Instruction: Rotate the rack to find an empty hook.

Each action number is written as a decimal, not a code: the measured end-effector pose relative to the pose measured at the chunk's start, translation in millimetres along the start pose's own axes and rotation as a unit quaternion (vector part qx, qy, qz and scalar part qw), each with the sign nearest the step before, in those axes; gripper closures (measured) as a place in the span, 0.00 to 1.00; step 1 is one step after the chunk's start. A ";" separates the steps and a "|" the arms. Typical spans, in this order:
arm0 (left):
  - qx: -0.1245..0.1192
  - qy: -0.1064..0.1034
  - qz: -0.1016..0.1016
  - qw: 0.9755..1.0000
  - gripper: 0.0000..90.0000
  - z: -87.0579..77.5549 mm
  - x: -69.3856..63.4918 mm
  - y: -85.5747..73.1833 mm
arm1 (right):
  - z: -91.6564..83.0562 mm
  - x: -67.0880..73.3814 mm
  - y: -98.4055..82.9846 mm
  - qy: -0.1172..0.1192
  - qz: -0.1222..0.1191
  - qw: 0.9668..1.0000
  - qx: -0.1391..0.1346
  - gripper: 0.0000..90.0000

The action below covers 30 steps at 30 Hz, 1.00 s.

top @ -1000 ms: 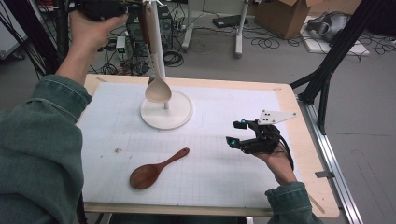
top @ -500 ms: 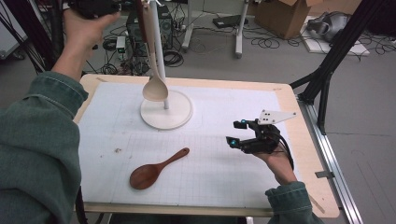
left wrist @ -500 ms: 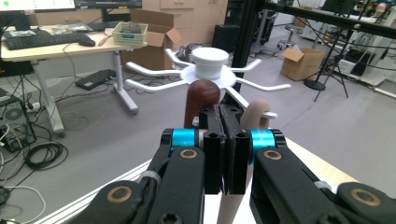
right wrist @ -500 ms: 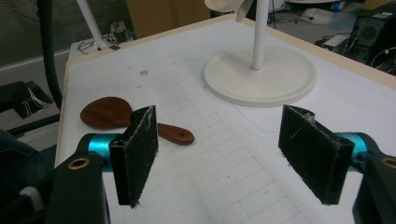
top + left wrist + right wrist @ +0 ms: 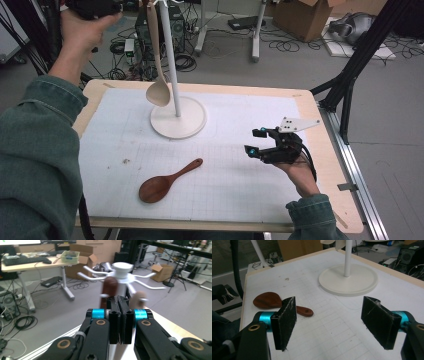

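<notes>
Pale spoon (image 5: 156,75): hangs bowl-down from the top of the white stand (image 5: 177,117), just beside its pole, clear of the base.
Left gripper (image 5: 119,312): raised at the stand's top, jaws pressed together; they seem to hold nothing, though the blur makes this uncertain.
Dark spoon (image 5: 167,181): flat on the bench (image 5: 330,150), near the stand's base, on the person's side.
Right gripper (image 5: 256,141): low over the bench, right of the stand, jaws spread, nothing between.

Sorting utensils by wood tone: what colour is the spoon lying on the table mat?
Dark reddish brown, the spoon; it shows best in the high view.
</notes>
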<state>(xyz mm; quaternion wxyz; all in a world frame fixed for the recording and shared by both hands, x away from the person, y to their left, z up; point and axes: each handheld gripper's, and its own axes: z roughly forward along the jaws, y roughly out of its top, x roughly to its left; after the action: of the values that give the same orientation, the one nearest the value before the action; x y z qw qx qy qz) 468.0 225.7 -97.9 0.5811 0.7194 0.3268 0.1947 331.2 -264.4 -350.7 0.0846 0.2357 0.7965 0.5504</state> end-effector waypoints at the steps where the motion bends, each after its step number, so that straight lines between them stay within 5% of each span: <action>1: 0.001 -0.005 0.003 1.000 0.97 -1.8 -3.0 0.8 | 0.4 -0.1 0.3 0.000 -0.002 1.000 0.000 0.31; 13: 0.007 -0.046 0.027 0.999 0.97 -1.7 -34.2 4.0 | -0.9 5.1 2.6 -0.004 -0.006 1.000 -0.004 0.31; 30: -0.005 -0.014 0.002 1.000 0.97 14.4 -22.6 1.7 | -10.8 3.3 1.2 -0.012 -0.005 1.000 -0.011 0.31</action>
<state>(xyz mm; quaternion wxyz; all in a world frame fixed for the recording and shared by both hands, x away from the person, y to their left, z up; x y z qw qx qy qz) 461.9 199.6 -97.7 0.5890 0.7196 0.3166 0.1873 324.4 -271.6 -345.1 0.0998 0.2375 0.7905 0.5556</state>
